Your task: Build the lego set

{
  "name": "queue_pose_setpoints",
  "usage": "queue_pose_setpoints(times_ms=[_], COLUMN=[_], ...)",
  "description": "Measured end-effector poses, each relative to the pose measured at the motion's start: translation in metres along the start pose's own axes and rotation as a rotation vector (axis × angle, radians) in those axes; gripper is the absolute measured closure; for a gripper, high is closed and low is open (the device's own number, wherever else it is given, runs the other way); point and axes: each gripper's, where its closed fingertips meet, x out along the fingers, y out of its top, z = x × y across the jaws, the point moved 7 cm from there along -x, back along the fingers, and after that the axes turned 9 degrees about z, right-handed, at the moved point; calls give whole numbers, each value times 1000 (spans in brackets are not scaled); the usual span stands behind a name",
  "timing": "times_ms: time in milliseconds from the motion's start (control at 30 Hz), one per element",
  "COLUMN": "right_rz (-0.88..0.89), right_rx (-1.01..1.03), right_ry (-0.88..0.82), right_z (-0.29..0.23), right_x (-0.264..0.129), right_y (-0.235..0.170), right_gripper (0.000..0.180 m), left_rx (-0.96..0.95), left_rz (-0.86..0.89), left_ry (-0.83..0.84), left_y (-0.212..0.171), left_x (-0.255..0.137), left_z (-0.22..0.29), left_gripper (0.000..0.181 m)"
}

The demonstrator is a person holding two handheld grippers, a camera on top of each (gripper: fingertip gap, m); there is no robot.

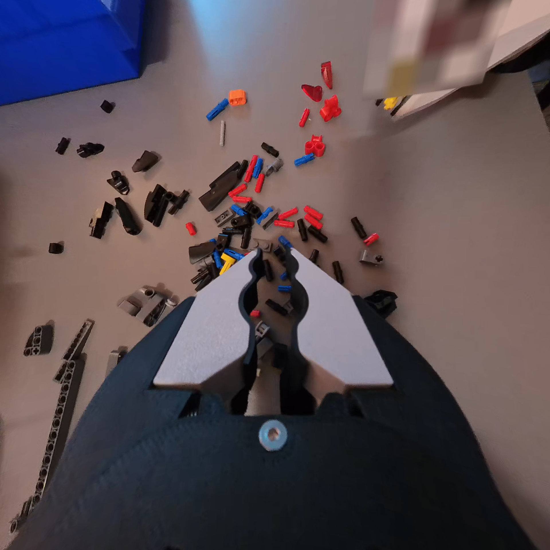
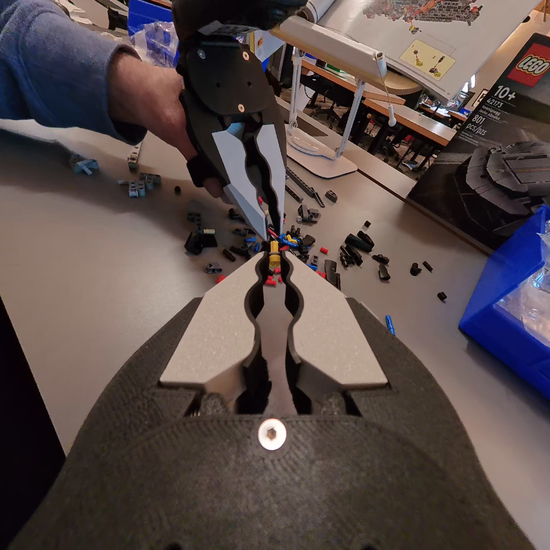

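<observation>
At centre frame in the right wrist view, the right gripper had its jaws clamped on a yellow piece, held above the pile for joining; the left gripper, jaws slightly apart, dipped into that pile, likely picking a mate

My left tongs cover part of the brick pile, so I can't tell whether their tips touch any piece. A mosaic patch blurs the top right of the left wrist view. The blue bin and the set box run off the frame's right edge. The booklet is cut off at the top.
</observation>
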Motion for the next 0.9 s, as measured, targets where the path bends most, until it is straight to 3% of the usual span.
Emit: queue_pose_setpoints(times_ms=[33, 533, 900], right_rz=[0, -2, 5], right_rx=[1, -11, -15], right_ry=[-1, 8, 12], right_z=[0, -1, -2], right_x=[0, 0, -1], right_y=[0, 0, 0], right_gripper=[176, 176, 176], left_rx=[4, 118, -21], left_rz=[-9, -138, -192], left_ry=[-6, 5, 62], left_y=[-1, 3, 5], left_x=[1, 13, 17], left_z=[1, 6, 10], left_gripper=[165, 162, 169])
